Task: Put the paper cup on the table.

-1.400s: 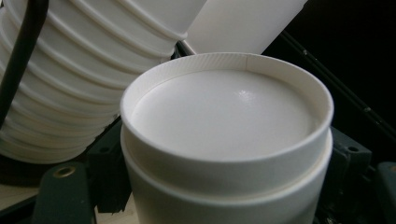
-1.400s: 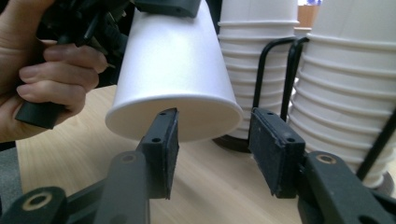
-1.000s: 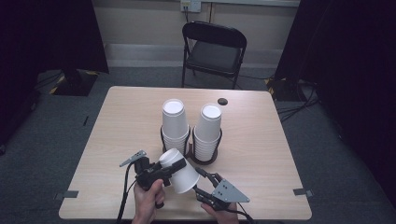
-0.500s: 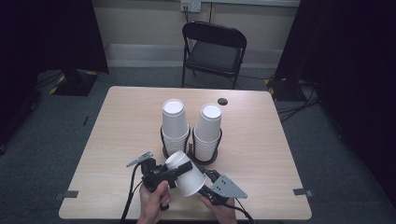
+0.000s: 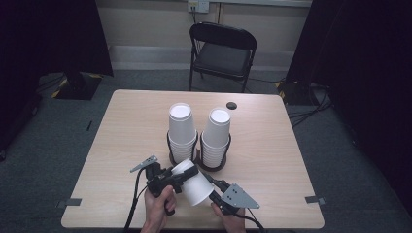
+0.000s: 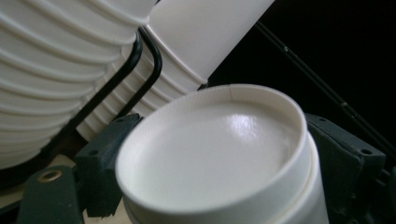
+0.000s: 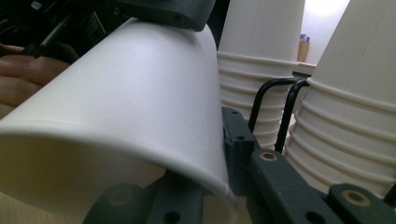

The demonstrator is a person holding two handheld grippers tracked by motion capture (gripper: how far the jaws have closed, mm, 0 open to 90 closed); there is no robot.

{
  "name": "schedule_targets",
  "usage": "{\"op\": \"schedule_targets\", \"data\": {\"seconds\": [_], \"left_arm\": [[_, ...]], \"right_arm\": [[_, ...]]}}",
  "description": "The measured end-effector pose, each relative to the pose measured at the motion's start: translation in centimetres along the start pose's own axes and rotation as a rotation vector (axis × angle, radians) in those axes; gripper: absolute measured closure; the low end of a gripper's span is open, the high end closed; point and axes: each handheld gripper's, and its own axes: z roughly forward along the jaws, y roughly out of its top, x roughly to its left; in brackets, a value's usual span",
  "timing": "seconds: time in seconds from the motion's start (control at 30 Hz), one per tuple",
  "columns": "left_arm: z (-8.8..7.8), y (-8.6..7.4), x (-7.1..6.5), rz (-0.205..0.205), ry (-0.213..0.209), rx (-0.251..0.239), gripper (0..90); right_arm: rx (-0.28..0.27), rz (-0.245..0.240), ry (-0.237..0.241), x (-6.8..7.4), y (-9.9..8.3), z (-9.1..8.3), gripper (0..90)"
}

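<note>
Left gripper (image 5: 187, 171): jaws just been opening, stand either side of white paper cup (image 5: 197, 187) base. Right gripper (image 5: 214, 187): jaws just been closing, clamped on cup rim wall. Cup lies tilted above table (image 5: 121, 145) near edge, just before two cup stacks (image 5: 182, 131) in black wire holders (image 5: 214, 162). No readable print on cups.
</note>
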Motion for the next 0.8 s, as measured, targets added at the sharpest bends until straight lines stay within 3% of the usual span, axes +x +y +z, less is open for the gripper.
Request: {"op": "schedule_targets", "data": {"seconds": [0.03, 0.17, 0.23, 0.33, 0.37, 0.47, 0.5, 0.53, 0.63, 0.7, 0.8], "left_arm": [[0.0, 0.0, 0.0, 0.000, 0.000, 0.000, 15.9], [-0.2, 0.7, -0.2, 0.074, 0.032, 0.008, 15.8], [-0.3, 1.0, -0.3, 0.082, 0.026, -0.004, 15.6], [-0.4, 1.6, -0.5, 0.144, 0.060, -0.028, 15.1], [-0.4, 1.6, -0.5, 0.144, 0.060, -0.028, 15.3], [-0.7, 1.9, -0.6, 0.241, 0.081, -0.051, 15.2], [-0.7, 1.9, -0.6, 0.241, 0.081, -0.051, 15.2], [-0.9, 2.0, -0.6, 0.276, 0.094, -0.068, 15.2], [-1.1, 2.1, -0.5, 0.309, 0.111, -0.078, 15.2], [-1.6, 2.2, -0.2, 0.377, 0.120, -0.067, 16.6], [-1.9, 2.2, -0.1, 0.397, 0.139, -0.062, 16.1]], "right_arm": [[0.000, 0.000, 0.000, 0.0, 0.0, 0.0, 85.8], [0.005, 0.012, 0.011, 0.0, 0.0, 0.0, 85.8], [0.011, 0.016, 0.013, 0.1, 0.0, -0.1, 85.9], [0.023, 0.019, 0.024, 0.1, 0.0, -0.2, 86.0], [0.023, 0.019, 0.024, 0.1, 0.0, -0.2, 86.0], [0.048, 0.027, 0.028, 0.2, -0.1, -0.3, 86.0], [0.048, 0.027, 0.028, 0.2, -0.1, -0.3, 86.0], [0.060, 0.030, 0.029, 0.2, -0.1, -0.4, 86.0], [0.078, 0.037, 0.032, 0.2, -0.1, -0.4, 86.0], [0.107, 0.044, 0.032, 0.2, -0.2, -0.4, 86.0], [0.138, 0.051, 0.034, 0.0, -0.1, -0.5, 86.0]]}}
